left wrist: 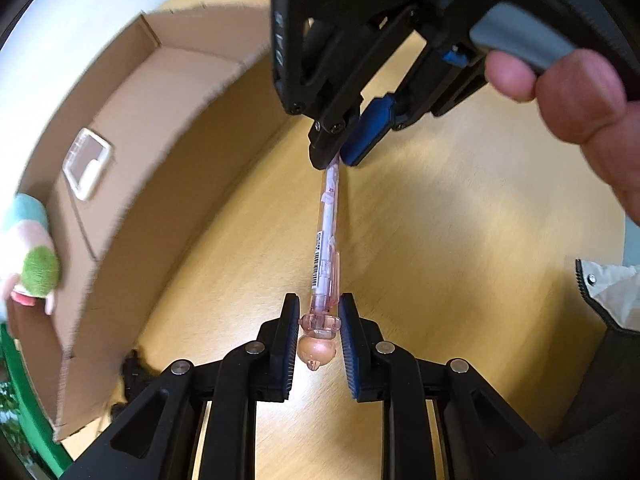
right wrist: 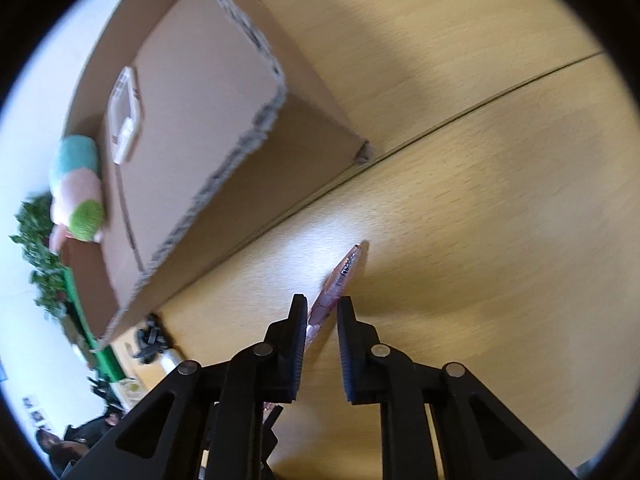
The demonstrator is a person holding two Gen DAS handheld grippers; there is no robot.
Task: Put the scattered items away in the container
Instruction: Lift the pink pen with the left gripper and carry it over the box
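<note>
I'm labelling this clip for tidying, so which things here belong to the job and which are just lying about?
Job in hand:
- pink pen, between left gripper and right gripper
- cardboard box
- clear plastic case inside the box
- plush toy at the box's edge, probably

Just lying about:
- plant
- jacket

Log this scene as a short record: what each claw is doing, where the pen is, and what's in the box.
left claw: closed on the pen's ornament end
right claw: at the pen's other end; grip unclear
pen: pink, clear, spanning both claws above the table
cardboard box: open, left of the pen
in box: clear plastic case
plush toy: at the box's far end
</note>
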